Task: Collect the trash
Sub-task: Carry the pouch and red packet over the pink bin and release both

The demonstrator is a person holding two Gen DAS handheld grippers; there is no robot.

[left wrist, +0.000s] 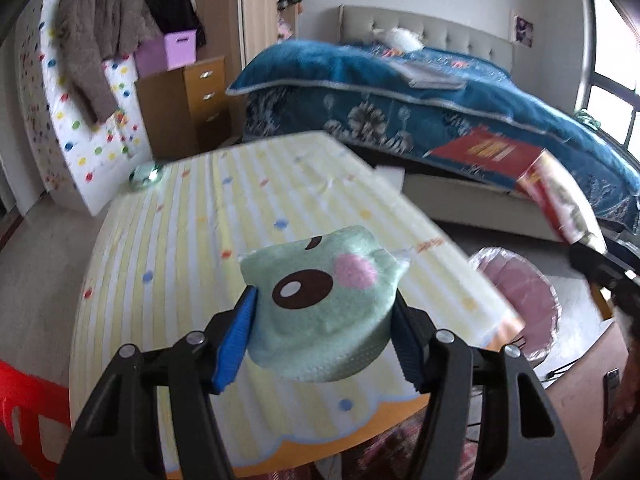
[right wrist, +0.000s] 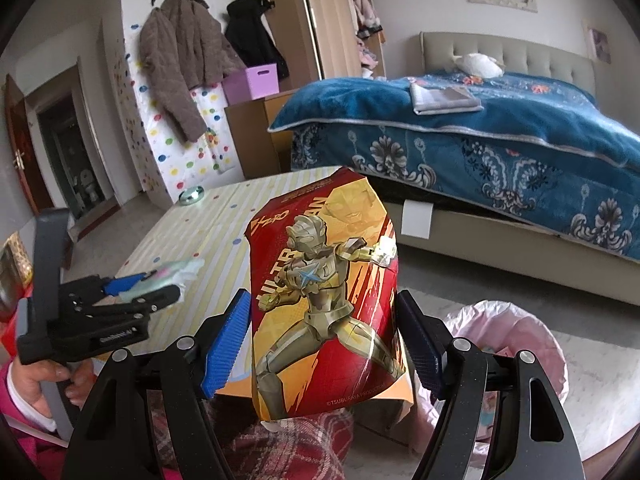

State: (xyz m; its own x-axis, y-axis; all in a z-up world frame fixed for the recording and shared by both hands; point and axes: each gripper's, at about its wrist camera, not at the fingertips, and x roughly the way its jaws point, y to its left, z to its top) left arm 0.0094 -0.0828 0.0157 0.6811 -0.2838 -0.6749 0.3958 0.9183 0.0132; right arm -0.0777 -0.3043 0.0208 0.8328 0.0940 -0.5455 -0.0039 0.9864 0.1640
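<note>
A pale green cloth (left wrist: pixel 316 280) with a cartoon face printed on it hangs a little above the striped table (left wrist: pixel 192 240). My left gripper (left wrist: pixel 325 308) is shut on it, its blue pads pressing both sides. In the right wrist view that gripper (right wrist: pixel 160 284) shows at the left, held by a person's hand, with the cloth (right wrist: pixel 182 270) between its fingers. A red and gold toy box (right wrist: pixel 324 264) with a figure printed on it is upright in the air, and my right gripper (right wrist: pixel 322 298) is shut on it. The box (left wrist: pixel 560 196) also shows at the right of the left wrist view.
A bin lined with a pink bag (right wrist: pixel 516 344) stands on the floor right of the table (right wrist: pixel 208 232); the bin (left wrist: pixel 516 300) shows there too. A small shiny round object (left wrist: pixel 146 176) lies at the table's far corner. A bed with a blue blanket (left wrist: pixel 440 92) lies behind. A red plastic piece (left wrist: pixel 24 400) is at the lower left.
</note>
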